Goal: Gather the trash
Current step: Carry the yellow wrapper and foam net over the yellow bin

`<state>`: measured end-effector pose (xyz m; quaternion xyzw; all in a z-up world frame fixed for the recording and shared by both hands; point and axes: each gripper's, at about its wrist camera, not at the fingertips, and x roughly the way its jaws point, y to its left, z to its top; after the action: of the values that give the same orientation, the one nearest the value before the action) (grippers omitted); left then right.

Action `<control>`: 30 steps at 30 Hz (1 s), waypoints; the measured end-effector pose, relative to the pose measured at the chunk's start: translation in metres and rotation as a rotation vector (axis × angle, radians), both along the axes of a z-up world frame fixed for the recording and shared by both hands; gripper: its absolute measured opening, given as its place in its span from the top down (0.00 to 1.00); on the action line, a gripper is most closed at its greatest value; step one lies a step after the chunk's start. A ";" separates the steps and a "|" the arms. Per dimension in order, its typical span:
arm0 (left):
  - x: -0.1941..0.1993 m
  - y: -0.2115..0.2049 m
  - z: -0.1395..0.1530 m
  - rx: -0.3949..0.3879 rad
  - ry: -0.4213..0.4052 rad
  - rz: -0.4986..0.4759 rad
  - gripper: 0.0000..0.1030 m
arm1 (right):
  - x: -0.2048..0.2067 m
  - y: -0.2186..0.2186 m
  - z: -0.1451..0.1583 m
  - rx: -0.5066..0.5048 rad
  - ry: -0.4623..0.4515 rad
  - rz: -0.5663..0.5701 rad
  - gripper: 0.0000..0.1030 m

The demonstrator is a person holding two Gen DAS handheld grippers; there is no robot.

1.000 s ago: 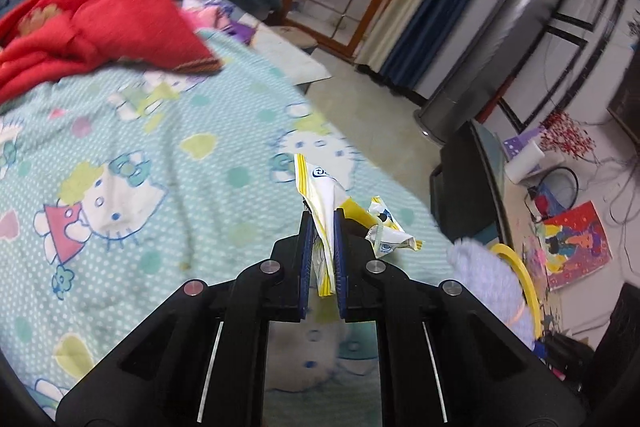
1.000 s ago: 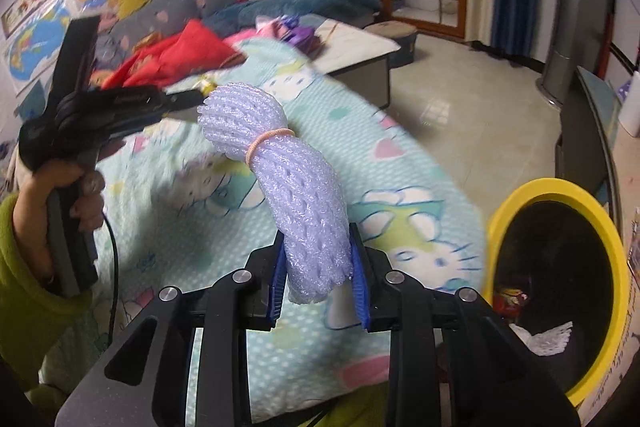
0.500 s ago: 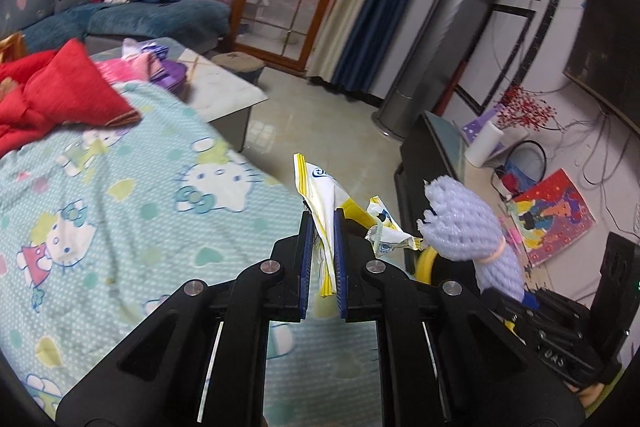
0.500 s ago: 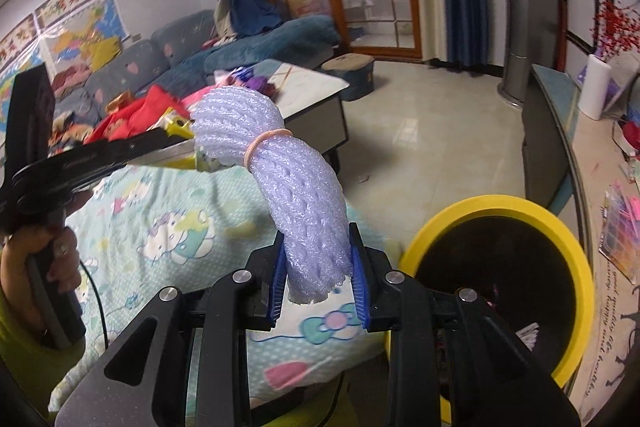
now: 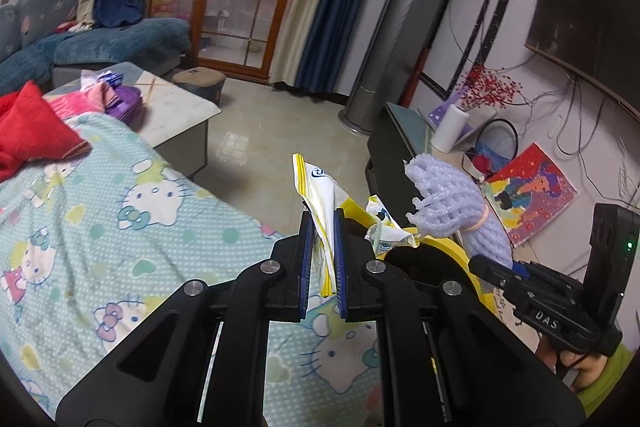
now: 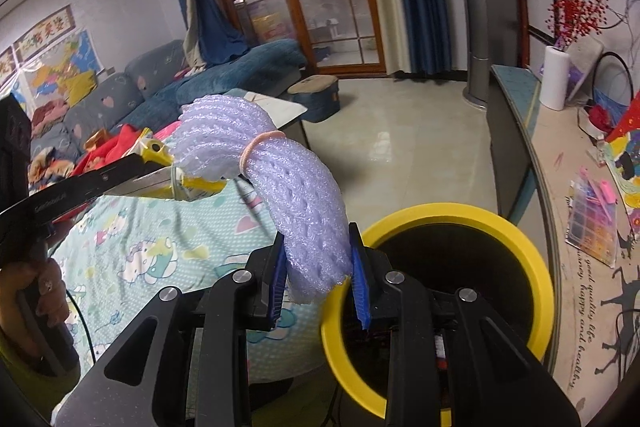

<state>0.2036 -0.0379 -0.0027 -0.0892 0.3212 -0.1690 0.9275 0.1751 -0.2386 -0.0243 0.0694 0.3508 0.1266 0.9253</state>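
My left gripper [image 5: 322, 259] is shut on a crumpled yellow and white wrapper [image 5: 320, 195] and holds it in the air past the bed's edge. It also shows at the left of the right wrist view [image 6: 160, 183]. My right gripper [image 6: 318, 267] is shut on a bundle of lilac foam net [image 6: 288, 187] tied with a pink rubber band, held above the near rim of the yellow trash bin [image 6: 536, 259]. In the left wrist view the foam net [image 5: 452, 203] sits just right of the wrapper, over the bin's rim [image 5: 444, 245].
A bed with a Hello Kitty sheet [image 5: 100, 211] lies to the left. A dark low cabinet [image 6: 512, 131] with a paper roll [image 6: 554, 75] and clutter runs along the right wall. Open tiled floor [image 6: 400, 147] lies ahead. A low table [image 5: 168, 107] stands behind the bed.
Both grippers have swung right, away from the bed and toward the bin, each still holding its trash. The foam net now hangs over the bin's rim.
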 end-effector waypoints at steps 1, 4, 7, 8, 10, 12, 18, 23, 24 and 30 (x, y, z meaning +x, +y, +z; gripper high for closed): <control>-0.001 -0.002 0.000 0.002 -0.003 -0.004 0.94 | -0.001 -0.004 0.000 0.001 -0.001 -0.007 0.74; -0.002 -0.012 0.002 0.012 -0.010 -0.025 0.95 | -0.004 -0.015 0.001 0.003 -0.004 -0.027 0.74; -0.003 -0.022 0.001 0.020 -0.011 -0.049 0.95 | -0.006 -0.025 0.001 0.009 -0.005 -0.049 0.74; -0.003 -0.026 0.001 0.023 -0.011 -0.058 0.95 | -0.007 -0.029 0.001 0.010 -0.005 -0.058 0.74; -0.004 -0.034 0.000 0.028 -0.011 -0.075 0.95 | -0.008 -0.036 0.000 0.015 -0.004 -0.075 0.74; -0.006 -0.041 -0.001 0.033 -0.012 -0.092 0.95 | -0.007 -0.045 0.001 0.020 -0.002 -0.088 0.74; -0.009 -0.064 -0.004 0.049 -0.016 -0.147 0.95 | -0.011 -0.065 0.000 0.036 0.000 -0.138 0.74; -0.012 -0.081 -0.006 0.059 -0.021 -0.181 0.95 | -0.014 -0.079 -0.003 0.047 0.003 -0.176 0.74; -0.013 -0.086 -0.007 0.061 -0.021 -0.190 0.95 | -0.015 -0.081 -0.004 0.049 0.004 -0.183 0.74; -0.017 -0.106 -0.013 0.075 -0.019 -0.229 0.94 | -0.017 -0.101 -0.010 0.056 0.014 -0.228 0.74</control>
<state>0.1869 -0.1443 -0.0154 -0.0155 0.3268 -0.2623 0.9078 0.1584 -0.3400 -0.0348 0.1358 0.3432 0.0299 0.9289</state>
